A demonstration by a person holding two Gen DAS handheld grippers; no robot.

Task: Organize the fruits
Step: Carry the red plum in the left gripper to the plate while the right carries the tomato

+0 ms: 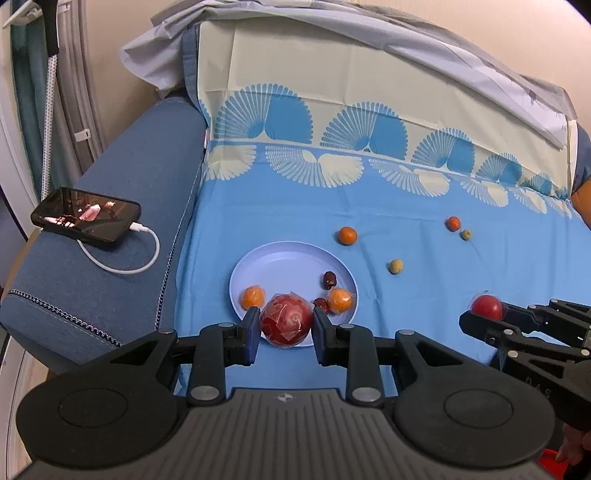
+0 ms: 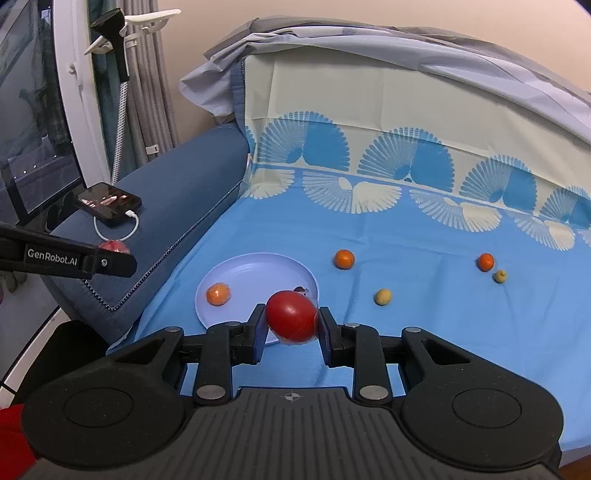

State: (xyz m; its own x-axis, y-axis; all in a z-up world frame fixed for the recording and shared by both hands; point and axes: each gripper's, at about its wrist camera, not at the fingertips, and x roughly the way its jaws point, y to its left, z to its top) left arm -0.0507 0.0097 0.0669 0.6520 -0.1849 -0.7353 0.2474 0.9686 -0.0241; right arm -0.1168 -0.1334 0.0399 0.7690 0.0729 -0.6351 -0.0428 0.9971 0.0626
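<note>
Fruit in both claws: my left gripper [image 1: 284,326] is clenched on a red apple in clear plastic wrap [image 1: 286,320], its blue pads pressed to either side, and my right gripper [image 2: 292,326] is clamped the same way on a smoother red apple [image 2: 291,316]. Both fruits hang at the near edge of the pale lilac plate [image 1: 284,258], which sits on a blue bedsheet [image 1: 424,206] with a fan pattern.

On the plate, as my left camera shows it, lie a wrapped tangerine [image 1: 253,296] at the left, a second wrapped tangerine [image 1: 340,300] at the right, and two dark red jujubes [image 1: 330,279], one just beside that right tangerine. The apple in my right claw hides most of these from the right camera, where only the left tangerine and a sliver of a jujube show.

Loose on the sheet beyond the plate are an orange tangerine [image 2: 344,258] just past the rim, a pale green jujube [image 2: 383,296] to the right of it, and farther right a smaller orange fruit [image 2: 485,261] with a small greenish jujube [image 2: 500,276] just beside it. All four lie well apart from the plate.

To the left, on the blue sofa arm [image 1: 122,221], a phone [image 1: 85,215] with a lit screen rests plugged into a white cable [image 1: 122,264]. A crumpled grey cover [image 1: 369,33] drapes the backrest behind the sheet.
</note>
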